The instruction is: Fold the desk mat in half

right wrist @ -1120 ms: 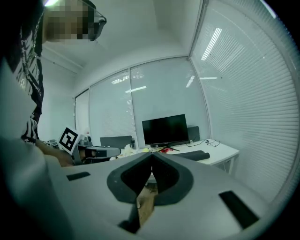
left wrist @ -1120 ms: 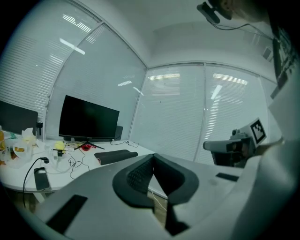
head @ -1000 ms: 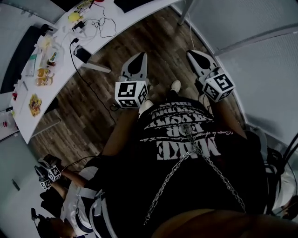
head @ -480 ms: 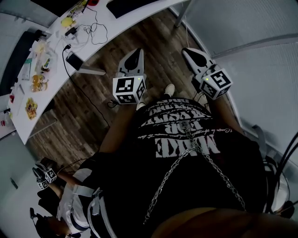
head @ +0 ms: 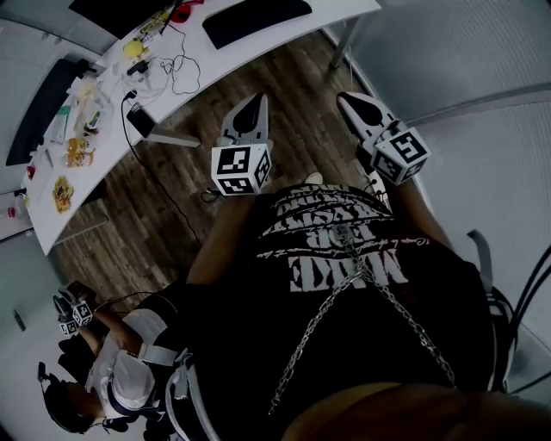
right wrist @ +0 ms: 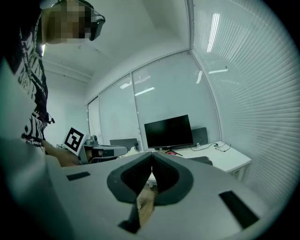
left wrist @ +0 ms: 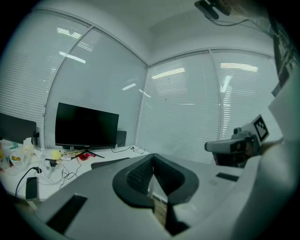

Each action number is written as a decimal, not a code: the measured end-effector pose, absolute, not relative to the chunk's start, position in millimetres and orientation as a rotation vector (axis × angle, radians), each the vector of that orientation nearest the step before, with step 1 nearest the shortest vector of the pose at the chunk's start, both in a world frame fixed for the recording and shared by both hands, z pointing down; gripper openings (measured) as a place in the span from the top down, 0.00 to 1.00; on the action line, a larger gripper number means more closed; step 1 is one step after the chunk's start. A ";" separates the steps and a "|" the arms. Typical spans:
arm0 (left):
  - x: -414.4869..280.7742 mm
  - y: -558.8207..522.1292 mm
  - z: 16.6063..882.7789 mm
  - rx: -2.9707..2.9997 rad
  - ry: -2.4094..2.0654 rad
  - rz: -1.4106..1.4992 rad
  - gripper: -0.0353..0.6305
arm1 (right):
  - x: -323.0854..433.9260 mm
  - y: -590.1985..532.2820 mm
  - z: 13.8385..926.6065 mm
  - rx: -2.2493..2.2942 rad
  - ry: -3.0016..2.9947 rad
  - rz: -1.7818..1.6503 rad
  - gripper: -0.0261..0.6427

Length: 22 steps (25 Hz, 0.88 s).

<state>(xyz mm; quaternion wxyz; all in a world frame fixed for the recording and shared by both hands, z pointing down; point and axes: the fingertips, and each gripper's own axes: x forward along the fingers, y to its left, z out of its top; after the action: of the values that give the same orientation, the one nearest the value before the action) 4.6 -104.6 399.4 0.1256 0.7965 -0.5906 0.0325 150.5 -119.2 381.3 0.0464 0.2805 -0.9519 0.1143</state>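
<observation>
- Head view: left gripper and right gripper are both in the air over the wood floor. They're close in front of the person's torso and well apart from the white tabletop.
- Head view: the dark flat rectangle at the top of the tabletop looks like the desk mat, lying flat. The frame is too dim to be sure. Cables and small clutter sit to its left.
- Head view: a second person is in the lower-left corner, holding another marker-cube gripper pair.
- Left gripper view: fingers are clenched tip to tip with nothing between them. Past them is the tabletop with a black monitor, and the dark mat lies flat in front of it. The right gripper hangs at the right edge of this view.
- Right gripper view: fingers are pressed together and empty. The left gripper's marker cube shows to the left, and the monitor stands on the tabletop straight ahead, with the blinds behind and to the right.
</observation>
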 end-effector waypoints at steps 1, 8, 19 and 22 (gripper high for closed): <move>7.2 -104.7 398.2 2.311 -1.735 0.096 0.94 | 153.1 -120.9 380.8 0.835 -2.912 0.350 0.96; 12.7 -103.6 397.0 2.260 -1.820 0.155 0.94 | 161.8 -133.0 383.5 0.752 -2.974 0.426 0.96; 8.2 -106.7 407.1 2.197 -1.848 0.181 0.93 | 154.0 -139.8 396.2 0.687 -2.979 0.475 0.96; 10.8 -114.2 411.8 2.212 -1.824 0.175 0.94 | 154.4 -143.9 402.1 0.702 -2.955 0.460 0.96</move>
<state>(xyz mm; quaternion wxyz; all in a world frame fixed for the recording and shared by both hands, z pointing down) 10.8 -114.2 411.8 0.1342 0.7630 -0.6294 0.0604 154.4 -143.9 402.1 0.0350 0.2283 -0.9614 0.1498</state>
